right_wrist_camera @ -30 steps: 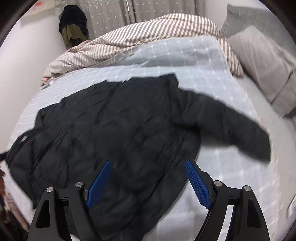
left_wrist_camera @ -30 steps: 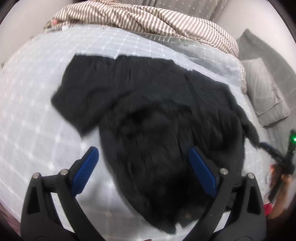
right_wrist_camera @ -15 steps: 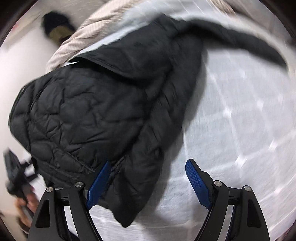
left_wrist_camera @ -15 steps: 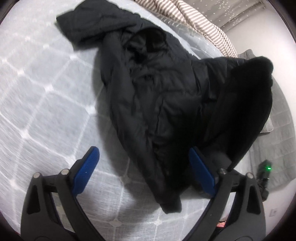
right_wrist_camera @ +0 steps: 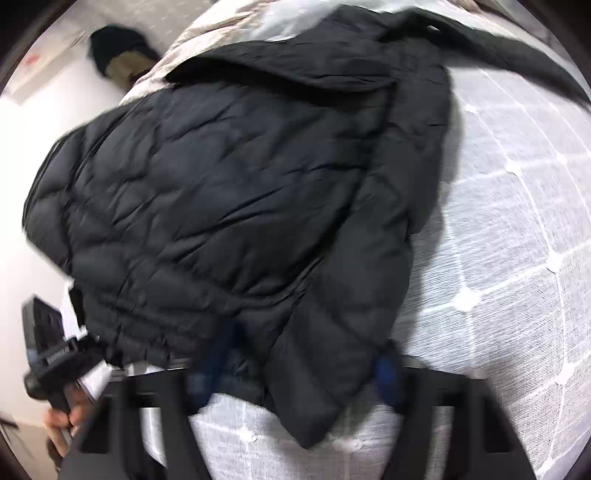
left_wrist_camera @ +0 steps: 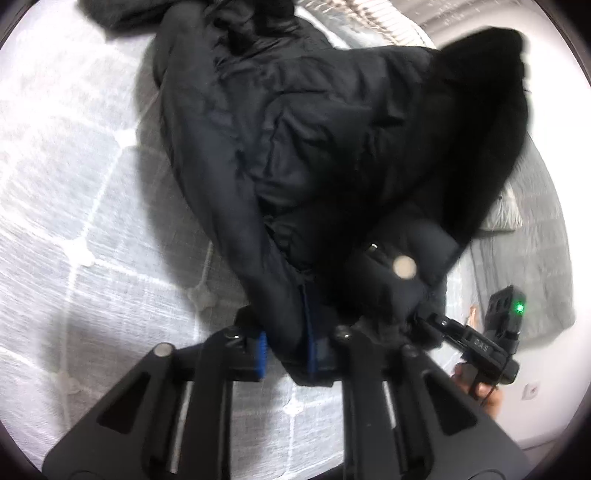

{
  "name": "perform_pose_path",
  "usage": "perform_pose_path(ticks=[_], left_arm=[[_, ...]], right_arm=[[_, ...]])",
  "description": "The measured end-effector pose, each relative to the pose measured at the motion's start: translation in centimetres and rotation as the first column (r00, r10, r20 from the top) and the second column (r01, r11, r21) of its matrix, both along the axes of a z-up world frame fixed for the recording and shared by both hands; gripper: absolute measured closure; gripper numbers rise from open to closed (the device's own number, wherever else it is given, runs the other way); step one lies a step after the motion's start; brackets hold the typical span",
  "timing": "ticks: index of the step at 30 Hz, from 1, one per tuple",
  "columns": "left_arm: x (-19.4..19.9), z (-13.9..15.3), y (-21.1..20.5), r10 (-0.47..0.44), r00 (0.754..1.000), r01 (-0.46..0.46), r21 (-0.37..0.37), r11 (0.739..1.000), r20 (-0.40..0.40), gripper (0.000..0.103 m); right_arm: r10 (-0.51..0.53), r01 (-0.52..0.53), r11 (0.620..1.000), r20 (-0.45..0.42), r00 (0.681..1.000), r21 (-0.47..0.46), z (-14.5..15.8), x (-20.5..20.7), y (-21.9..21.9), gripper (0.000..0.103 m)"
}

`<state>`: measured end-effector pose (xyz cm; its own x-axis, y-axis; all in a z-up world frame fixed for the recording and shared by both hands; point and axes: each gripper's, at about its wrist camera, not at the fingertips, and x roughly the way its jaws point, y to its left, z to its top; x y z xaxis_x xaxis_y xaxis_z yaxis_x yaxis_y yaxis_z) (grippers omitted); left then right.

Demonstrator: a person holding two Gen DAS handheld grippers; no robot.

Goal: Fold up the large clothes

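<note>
Black puffer jacket [left_wrist_camera: 314, 155] lies bunched on the bed [left_wrist_camera: 74, 221]. Left gripper [left_wrist_camera: 284, 350] jaws clenched on its hem. Right gripper [right_wrist_camera: 295, 373] blurred at the hem; jaw state unclear.

- We are in a home bedroom.
- A bed [right_wrist_camera: 517, 206] fills both views, covered in pale grey cloth with a white grid.
- A striped duvet [left_wrist_camera: 388, 18] is bunched at its far end.
- Grey pillows [left_wrist_camera: 524, 266] lie to one side.
- White walls [right_wrist_camera: 22, 155] close it in.
</note>
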<state>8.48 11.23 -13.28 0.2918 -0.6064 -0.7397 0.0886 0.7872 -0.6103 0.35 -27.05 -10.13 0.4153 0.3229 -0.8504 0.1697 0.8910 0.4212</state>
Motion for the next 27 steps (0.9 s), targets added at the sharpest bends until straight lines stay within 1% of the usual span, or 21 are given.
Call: perform_pose_path(ticks=[1,2,4,6,8,9,11,12,14,15,17,18,20,21,22,23,24,25,26,27], left_arm=[[-0.5,0.8,0.2,-0.005,0.999,0.005,0.006,1.0,0.034,0.092],[-0.8,1.5,0.6,-0.006,0.998,0.006,0.0,1.0,0.058,0.093],[-1.5,2.7,1.7,-0.001,0.995,0.003,-0.021,1.0,0.099,0.095],[-2.0,3.6,3.4,0.011,0.991,-0.007,-0.032,0.999,0.133,0.095],[-2.5,4.0,5.4,0.041,0.988,-0.034,-0.049,0.998,0.151,0.096],[-2.8,4.1,6.7,0.062,0.986,-0.054,-0.055,0.997,0.155,0.096],[-2.8,3.5,8.0,0.091,0.984,-0.083,-0.056,0.995,0.156,0.096],[-3.0,3.3,9.0,0.109,0.982,-0.101,-0.053,0.993,0.153,0.096],[-2.9,2.0,9.9,0.126,0.982,-0.121,-0.042,0.992,0.138,0.097],[-2.5,1.7,10.2,0.131,0.983,-0.128,-0.034,0.991,0.127,0.097],[-2.3,0.6,11.1,0.129,0.988,-0.131,0.009,0.991,0.086,0.097],[-2.0,0.3,11.5,0.126,0.99,-0.128,0.028,0.991,0.067,0.097],[-2.3,-1.0,12.1,0.115,0.993,-0.117,0.089,0.989,0.026,0.097],[-2.3,-1.1,12.0,0.111,0.994,-0.112,0.11,0.988,0.018,0.097],[-2.2,-1.2,11.7,0.1,0.995,-0.101,0.156,0.983,0.015,0.099],[-2.4,-0.8,11.3,0.091,0.995,-0.096,0.228,0.969,0.036,0.099],[-2.6,-0.4,10.8,0.077,0.994,-0.097,0.335,0.937,0.074,0.099],[-2.7,-0.1,10.5,0.072,0.992,-0.106,0.4,0.911,0.1,0.101],[-2.7,0.2,10.3,0.083,0.986,-0.145,0.505,0.851,0.143,0.101],[-2.7,0.6,10.5,0.102,0.976,-0.194,0.571,0.797,0.19,0.101]], right_arm=[[0.023,-0.023,1.0,0.008,1.0,-0.005,0.2,-0.1,0.3,0.085],[0.03,-0.03,0.999,0.014,0.999,-0.013,0.4,-0.3,0.3,0.087],[0.023,-0.022,0.999,0.042,0.999,-0.027,1.2,-0.8,-0.5,0.091],[0.01,-0.008,1.0,0.068,0.998,-0.028,2.3,-1.3,-1.5,0.092],[-0.029,0.033,0.999,0.105,0.994,-0.033,3.6,-2.4,-3.5,0.093],[-0.045,0.05,0.998,0.115,0.992,-0.039,3.8,-2.8,-4.0,0.093],[-0.101,0.11,0.992,0.137,0.985,-0.062,4.4,-4.0,-6.4,0.093],[-0.126,0.137,0.988,0.141,0.982,-0.069,4.3,-4.3,-7.3,0.093],[-0.173,0.185,0.98,0.141,0.975,-0.078,4.3,-5.1,-9.4,0.094],[-0.2,0.213,0.974,0.139,0.97,-0.083,4.2,-5.3,-10.5,0.094],[-0.251,0.262,0.962,0.123,0.96,-0.084,3.7,-6.0,-12.6,0.094],[-0.264,0.274,0.958,0.111,0.958,-0.088,3.9,-6.5,-13.4,0.094],[-0.274,0.281,0.951,0.074,0.959,-0.127,2.9,-6.5,-14.4,0.095],[-0.269,0.275,0.95,0.056,0.961,-0.151,2.9,-6.3,-13.8,0.095],[-0.263,0.266,0.949,0.04,0.964,-0.17,2.6,-6.0,-13.7,0.095],[-0.253,0.253,0.947,0.022,0.967,-0.199,2.3,-5.7,-13.4,0.095],[-0.246,0.242,0.944,0.012,0.969,-0.222,1.7,-5.8,-13.6,0.095],[-0.243,0.234,0.935,-0.001,0.97,-0.265,1.4,-5.7,-13.4,0.095],[-0.245,0.231,0.929,-0.012,0.969,-0.289,1.2,-5.6,-13.3,0.094],[-0.252,0.23,0.915,-0.024,0.968,-0.332,1.2,-5.3,-13.1,0.092]])
